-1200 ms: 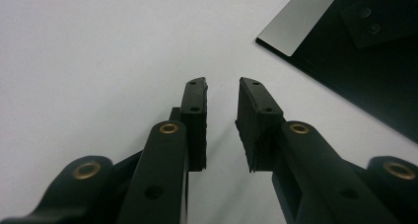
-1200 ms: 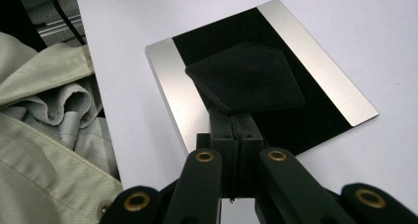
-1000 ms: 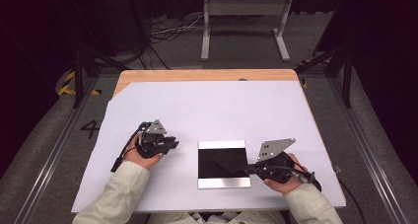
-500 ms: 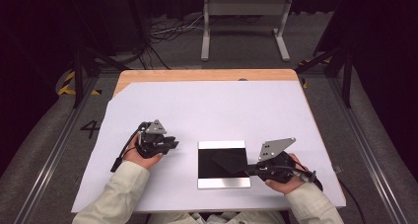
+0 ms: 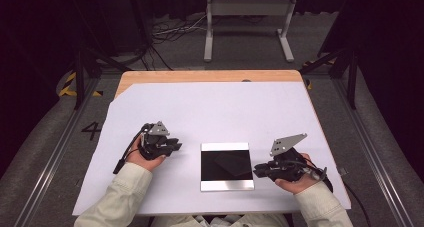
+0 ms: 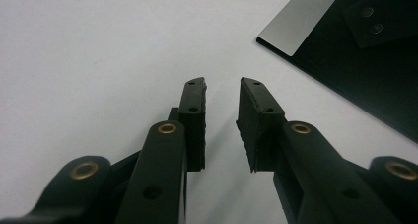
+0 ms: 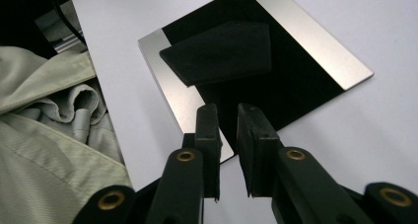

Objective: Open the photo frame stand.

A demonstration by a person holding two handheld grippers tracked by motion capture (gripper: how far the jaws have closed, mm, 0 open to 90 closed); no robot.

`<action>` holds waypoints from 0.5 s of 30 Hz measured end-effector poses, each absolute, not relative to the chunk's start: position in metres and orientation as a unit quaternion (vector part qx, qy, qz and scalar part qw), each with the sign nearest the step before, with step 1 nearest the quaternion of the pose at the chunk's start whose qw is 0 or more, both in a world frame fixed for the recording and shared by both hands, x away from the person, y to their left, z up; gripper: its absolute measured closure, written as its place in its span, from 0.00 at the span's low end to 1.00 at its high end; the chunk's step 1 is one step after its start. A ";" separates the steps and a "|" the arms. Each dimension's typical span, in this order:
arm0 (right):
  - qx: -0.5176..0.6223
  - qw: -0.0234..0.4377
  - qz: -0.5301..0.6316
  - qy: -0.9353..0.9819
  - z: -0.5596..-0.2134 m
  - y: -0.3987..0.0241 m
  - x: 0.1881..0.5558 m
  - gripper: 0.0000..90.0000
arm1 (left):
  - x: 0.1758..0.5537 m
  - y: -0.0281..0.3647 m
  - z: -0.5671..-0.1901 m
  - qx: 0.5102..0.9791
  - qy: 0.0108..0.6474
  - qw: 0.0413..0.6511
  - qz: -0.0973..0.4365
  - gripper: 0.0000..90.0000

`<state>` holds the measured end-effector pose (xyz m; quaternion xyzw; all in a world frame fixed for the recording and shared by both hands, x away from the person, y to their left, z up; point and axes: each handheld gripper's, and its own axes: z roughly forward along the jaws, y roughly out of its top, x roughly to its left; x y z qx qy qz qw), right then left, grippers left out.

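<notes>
- Right gripper [image 5: 260, 170] is held just off the right edge of the black tablet [image 5: 226, 164], with its tips pointed at that edge; in the right gripper view [image 7: 227, 116] the jaws have just been opening and a narrow gap is seen between the pads, with nothing pressed between them.
- From that view the tips are seen above the tablet's corner, over one silver border strip; whether they touch it cannot be told.
- Left gripper [image 5: 175, 146] is held well to the left of the tablet, apart from it, with its tips turned toward it.
- Its jaws [image 6: 223, 93] are seen parted in the left gripper view, with only the white sheet [image 5: 210, 112] beneath the gap; nothing is gripped.
- The tablet is laid flat on the white sheet, near the person's edge of the table [image 5: 200, 76], between the two grippers.
- A dark glossy face is shown on the tablet, with silver strips at two opposite ends; a dim reflection is seen in the glass.
- Light-coloured sleeves [image 5: 125, 189] are seen on both forearms at the bottom of the high view.
</notes>
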<state>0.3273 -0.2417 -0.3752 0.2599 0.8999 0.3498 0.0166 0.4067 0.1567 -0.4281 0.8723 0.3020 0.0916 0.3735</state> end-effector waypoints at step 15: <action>0.311 0.076 0.342 0.883 -0.371 -0.249 0.332 0.71 | 0.407 0.157 -0.428 0.873 0.301 0.372 0.091 0.81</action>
